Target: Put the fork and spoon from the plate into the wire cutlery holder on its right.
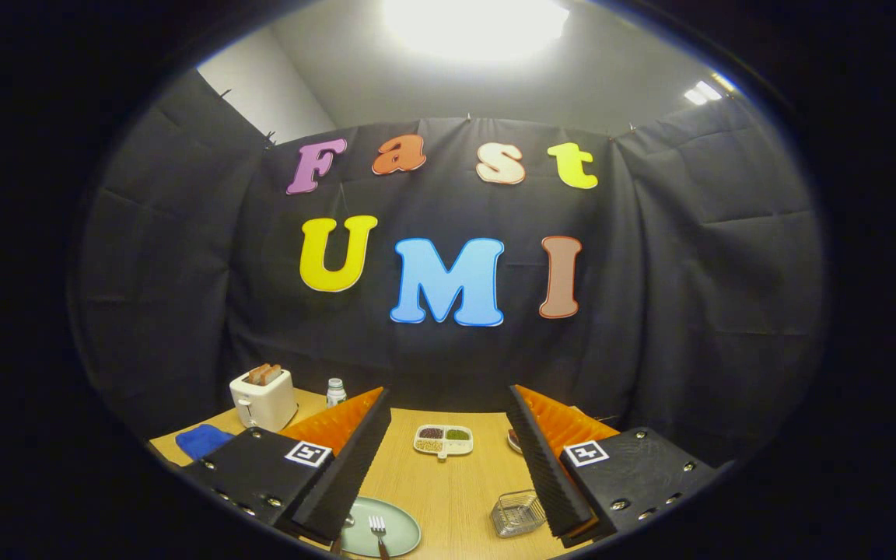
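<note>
A pale green plate [401, 523] lies on the wooden table, low between my fingers and close to the left one. A fork [377, 530] rests on it, tines pointing away from me. A bit of metal at the plate's left rim may be the spoon [348, 521]; the left finger hides most of it. The wire cutlery holder [516, 512] stands to the plate's right, beside the right finger. My gripper [449, 412] is open, held above the table, with nothing between its fingers.
A white divided dish [443, 440] with small heaps of food sits farther back between the fingers. At the back left stand a white toaster [264, 398] with bread, a small bottle [335, 391] and a blue cloth [202, 440]. A small dish [513, 441] peeks past the right finger.
</note>
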`<state>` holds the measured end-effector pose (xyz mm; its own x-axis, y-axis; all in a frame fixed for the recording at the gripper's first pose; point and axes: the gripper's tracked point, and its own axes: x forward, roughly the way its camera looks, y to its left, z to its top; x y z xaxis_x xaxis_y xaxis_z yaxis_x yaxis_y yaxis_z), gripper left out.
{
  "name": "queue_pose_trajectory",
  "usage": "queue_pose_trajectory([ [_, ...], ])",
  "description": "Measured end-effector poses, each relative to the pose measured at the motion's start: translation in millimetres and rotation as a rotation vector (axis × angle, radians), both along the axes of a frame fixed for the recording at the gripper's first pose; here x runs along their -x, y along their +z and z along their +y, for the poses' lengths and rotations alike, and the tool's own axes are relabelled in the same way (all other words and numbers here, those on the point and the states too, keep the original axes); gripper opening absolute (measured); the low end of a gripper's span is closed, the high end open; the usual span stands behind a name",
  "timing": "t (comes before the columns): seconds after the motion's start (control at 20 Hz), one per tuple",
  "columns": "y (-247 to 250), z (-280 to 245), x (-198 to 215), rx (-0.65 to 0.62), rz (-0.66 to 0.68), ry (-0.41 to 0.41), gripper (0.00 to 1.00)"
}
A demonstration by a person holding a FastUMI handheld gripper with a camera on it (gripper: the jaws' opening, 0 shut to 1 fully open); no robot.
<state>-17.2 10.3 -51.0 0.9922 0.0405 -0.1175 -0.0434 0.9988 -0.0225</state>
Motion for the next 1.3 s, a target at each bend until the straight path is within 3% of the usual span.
queue_pose_trajectory([
  [0.55, -50, 20, 8, 0.1, 0.154, 0.108, 0.93],
  [0.95, -117, 43, 27, 0.127, 0.388, 0.238, 0.92],
  [1.3, -179, 50, 44, 0.182, 0.602, 0.293, 0.93],
])
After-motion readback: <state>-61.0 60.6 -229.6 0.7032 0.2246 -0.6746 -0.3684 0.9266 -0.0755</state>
